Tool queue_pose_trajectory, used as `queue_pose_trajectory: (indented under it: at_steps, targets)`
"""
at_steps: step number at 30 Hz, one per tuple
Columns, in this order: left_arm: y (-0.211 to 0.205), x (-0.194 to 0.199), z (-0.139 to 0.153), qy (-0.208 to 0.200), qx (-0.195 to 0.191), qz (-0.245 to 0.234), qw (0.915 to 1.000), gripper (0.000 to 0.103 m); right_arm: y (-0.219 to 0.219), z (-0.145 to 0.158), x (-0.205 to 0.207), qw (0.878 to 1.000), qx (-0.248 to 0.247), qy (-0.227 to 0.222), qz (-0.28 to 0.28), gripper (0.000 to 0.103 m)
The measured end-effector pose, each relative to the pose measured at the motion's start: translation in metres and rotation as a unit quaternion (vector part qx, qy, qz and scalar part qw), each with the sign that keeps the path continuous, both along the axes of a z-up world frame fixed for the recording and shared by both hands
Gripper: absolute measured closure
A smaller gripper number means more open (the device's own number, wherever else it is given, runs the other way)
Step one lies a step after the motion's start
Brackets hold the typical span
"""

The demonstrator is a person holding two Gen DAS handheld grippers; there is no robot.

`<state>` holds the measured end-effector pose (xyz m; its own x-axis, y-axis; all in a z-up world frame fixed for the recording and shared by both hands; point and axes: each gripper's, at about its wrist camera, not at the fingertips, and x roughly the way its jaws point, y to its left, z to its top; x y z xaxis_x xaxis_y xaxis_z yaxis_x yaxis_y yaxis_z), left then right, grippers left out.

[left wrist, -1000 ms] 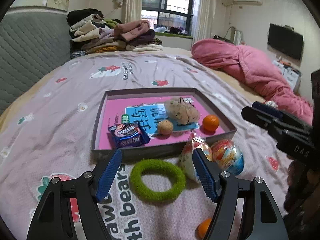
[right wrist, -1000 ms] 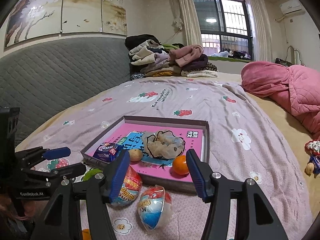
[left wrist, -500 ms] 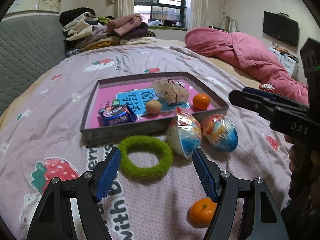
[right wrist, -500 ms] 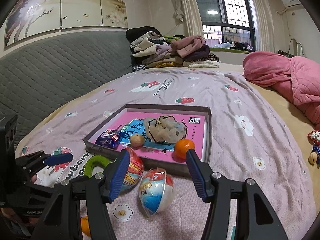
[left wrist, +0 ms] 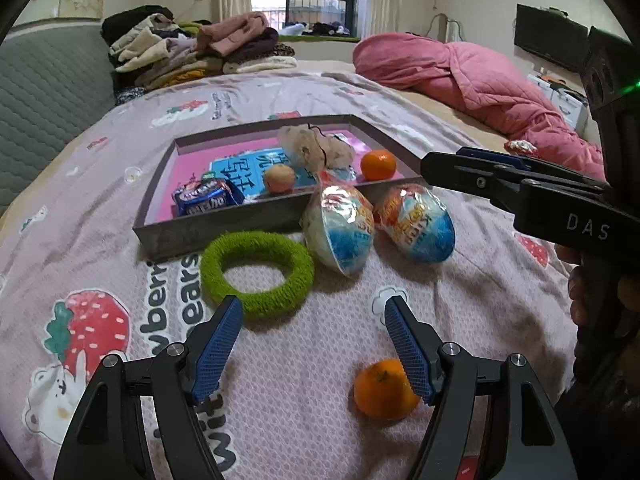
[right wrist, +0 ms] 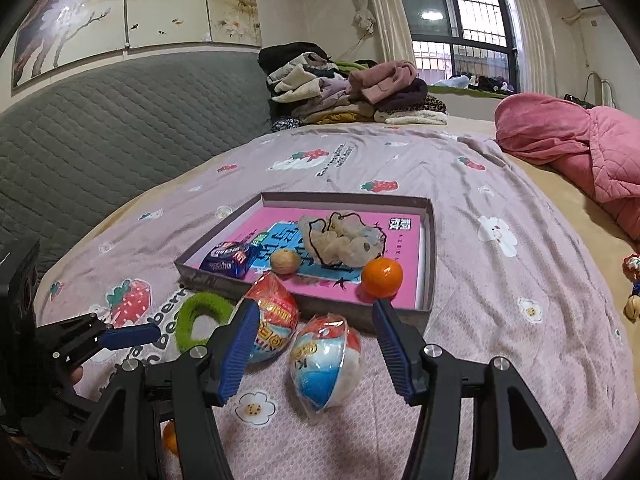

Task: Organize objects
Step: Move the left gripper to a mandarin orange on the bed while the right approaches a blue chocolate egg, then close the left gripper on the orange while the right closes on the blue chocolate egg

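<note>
A grey tray on the bed holds a pink book, a blue snack packet, a walnut, a beige pouch and an orange. In front of it lie a green fuzzy ring, two wrapped toy eggs and a loose orange. My left gripper is open and empty, just behind the ring and above the loose orange. My right gripper is open and empty, with one egg between its fingers' line of sight.
A pile of folded clothes sits at the head of the bed by the grey padded headboard. A pink quilt lies at the right. A small toy lies near the right bed edge.
My left gripper has pulled back and risen, so the ring, eggs and a loose orange now show in front of it. My right gripper has shifted slightly nearer the eggs.
</note>
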<state>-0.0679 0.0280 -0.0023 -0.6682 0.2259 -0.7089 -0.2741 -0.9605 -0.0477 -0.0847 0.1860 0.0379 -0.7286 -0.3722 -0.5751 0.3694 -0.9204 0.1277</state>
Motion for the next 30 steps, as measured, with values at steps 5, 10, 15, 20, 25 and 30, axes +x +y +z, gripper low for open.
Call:
queue_pose_trajectory:
  at_steps: [5,10,15,20,25,30]
  targets:
    - [0.002,0.004,-0.003,-0.004,-0.003,-0.008,1.0000,0.028,-0.002,-0.008,0.002,1.000,0.002,-0.013,0.005,0.045]
    - [0.004,0.008,-0.007,-0.013,0.000,-0.020,0.9997,0.028,-0.006,-0.013,0.005,1.000,0.010,-0.022,0.014,0.045]
    - [0.007,0.014,-0.012,-0.017,0.000,-0.040,0.9990,0.028,-0.011,-0.017,0.008,0.999,0.015,-0.027,0.022,0.045]
    - [0.010,0.021,-0.014,-0.017,0.001,-0.051,0.9986,0.028,-0.012,-0.019,0.008,0.999,0.020,-0.030,0.025,0.045]
    - [0.011,0.023,-0.014,-0.019,0.000,-0.056,0.9982,0.028,-0.011,-0.021,0.008,0.999,0.021,-0.033,0.022,0.045]
    - [0.014,0.024,-0.017,-0.026,-0.002,-0.066,0.9975,0.028,-0.013,-0.023,0.007,0.999,0.025,-0.037,0.025,0.045]
